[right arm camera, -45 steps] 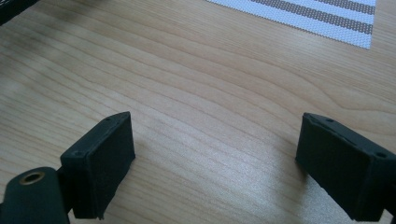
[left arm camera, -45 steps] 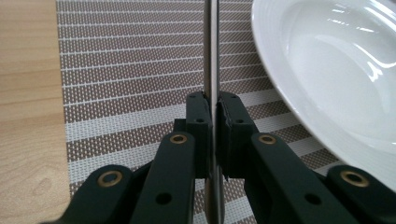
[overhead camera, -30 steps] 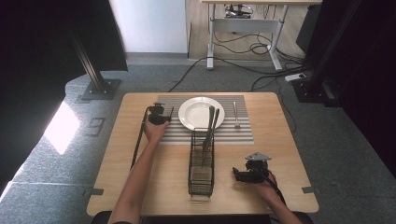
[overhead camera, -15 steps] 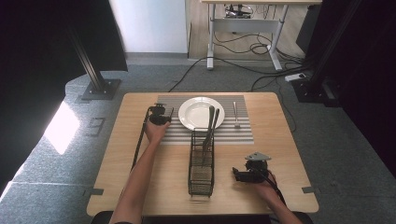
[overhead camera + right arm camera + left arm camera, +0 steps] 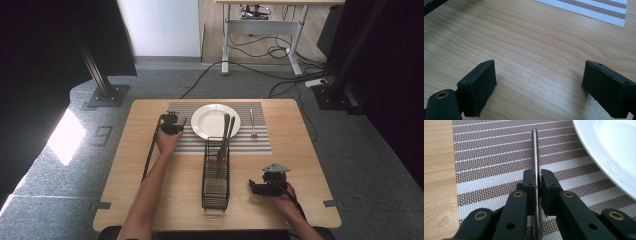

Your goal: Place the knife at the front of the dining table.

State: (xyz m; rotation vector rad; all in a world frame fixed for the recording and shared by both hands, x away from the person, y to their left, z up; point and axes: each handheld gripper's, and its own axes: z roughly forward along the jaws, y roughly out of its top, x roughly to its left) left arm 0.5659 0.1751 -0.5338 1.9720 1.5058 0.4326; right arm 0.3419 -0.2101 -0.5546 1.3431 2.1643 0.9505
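- Grey carpet surrounds one wooden table (image 5: pixel 150 200); beyond it stand one white desk frame and loose cables on the floor.
- One striped placemat (image 5: pixel 260 142) lies at the table's far edge; the plate serves as landmark here.
- One white plate (image 5: pixel 210 122) sits on the placemat, near its middle.
- One utensil (image 5: pixel 535 157), thin and metallic, lies on the placemat just left of the plate, its long edge running along the plate's side; whether it is a knife I cannot tell.
- One left gripper (image 5: pixel 171 124) rests left of the plate, its jaws clamped on that utensil: in the left gripper view (image 5: pixel 537 180) both pads press the thin metal between them.
- One fork (image 5: pixel 253 122) lies on the placemat right of the plate, apart from it.
- One black wire rack (image 5: pixel 216 175) stands nearer the person than the plate, just off the placemat's near edge.
- Two dark utensils stand in the rack's far end, leaning so their tops overlap the plate's near rim in the high view.
- One right gripper (image 5: pixel 262 186) rests on bare wood, well right of the rack and well clear of the plate; its jaws stand wide apart with nothing between them, as the right gripper view (image 5: pixel 539 85) shows.
- Two forearms come in from the near edge, one to each gripper.
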